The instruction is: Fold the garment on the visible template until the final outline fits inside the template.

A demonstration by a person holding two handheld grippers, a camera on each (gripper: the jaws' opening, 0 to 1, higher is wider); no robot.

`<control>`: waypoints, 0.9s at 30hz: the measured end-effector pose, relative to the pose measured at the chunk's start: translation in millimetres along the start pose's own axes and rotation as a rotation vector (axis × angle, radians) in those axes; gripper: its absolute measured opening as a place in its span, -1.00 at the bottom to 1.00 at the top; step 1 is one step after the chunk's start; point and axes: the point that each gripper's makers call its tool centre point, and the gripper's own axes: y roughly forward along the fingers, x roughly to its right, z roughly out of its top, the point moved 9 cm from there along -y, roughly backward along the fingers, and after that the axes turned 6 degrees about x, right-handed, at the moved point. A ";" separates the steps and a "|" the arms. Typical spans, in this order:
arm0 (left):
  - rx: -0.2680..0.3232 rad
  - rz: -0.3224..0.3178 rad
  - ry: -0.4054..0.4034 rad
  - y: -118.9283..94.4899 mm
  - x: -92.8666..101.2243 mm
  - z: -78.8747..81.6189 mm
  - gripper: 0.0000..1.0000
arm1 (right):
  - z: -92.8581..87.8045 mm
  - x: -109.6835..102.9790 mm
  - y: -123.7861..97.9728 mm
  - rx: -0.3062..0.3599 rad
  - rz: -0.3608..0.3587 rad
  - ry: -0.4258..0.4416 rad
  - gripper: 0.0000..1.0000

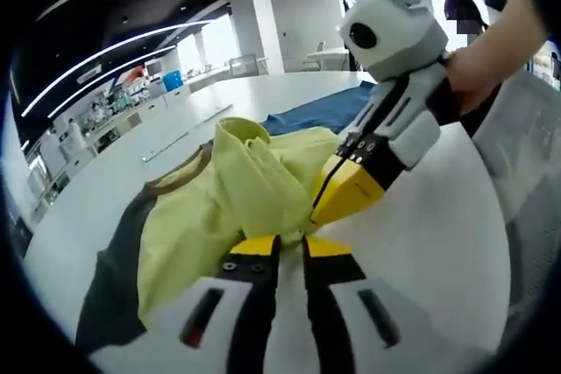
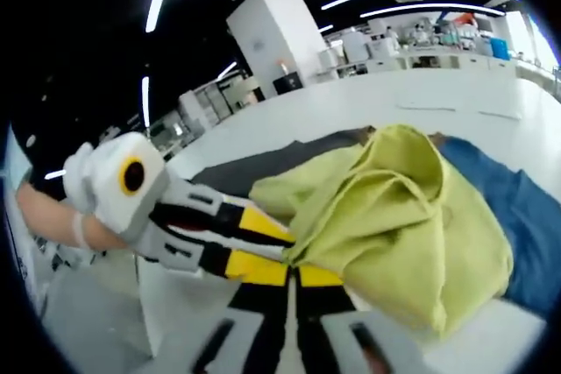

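here the yellow-green t-shirt [image 1: 263, 186] with dark sleeves and a brown collar is lying bunched on the white worktop [image 1: 131, 164], its long axis running from the left claw [image 1: 279, 247] away toward the far edge, collar end pointing off to the left in the left gripper view. the left claw is pinching the near edge of the shirt, jaws nearly together on the cloth. the right claw [image 1: 337, 194] is reaching in from the right, its yellow tips closing on a raised fold of the same shirt. in the right gripper view the right claw [image 2: 289, 273] is gripping the heaped fabric [image 2: 394, 225], with the left claw [image 2: 263, 247] just beside it. a blue cloth [image 1: 320, 111] is lying beyond the shirt. behind, a white pillar [image 2: 276, 41] and ceiling light strips [image 1: 114, 50] are showing in an open room.
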 end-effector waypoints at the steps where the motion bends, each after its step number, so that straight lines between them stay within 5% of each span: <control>1: -0.001 0.007 -0.002 -0.2 -1.1 -0.2 -0.96 | 0.2 0.3 -0.1 -0.001 -0.001 -0.004 -1.00; 8: 0.005 0.019 -0.065 -10.9 -9.4 1.7 -1.00 | 3.9 4.0 -8.6 -0.013 -0.015 -0.032 -1.00; 13: 0.041 0.070 -0.186 -32.5 -22.8 11.9 -1.00 | 10.2 5.5 -23.7 -0.009 -0.022 -0.049 -1.00; 27: 0.084 0.177 -0.165 -106.1 -53.1 23.8 -1.00 | 32.1 5.8 -102.7 0.000 -0.110 -0.166 -1.00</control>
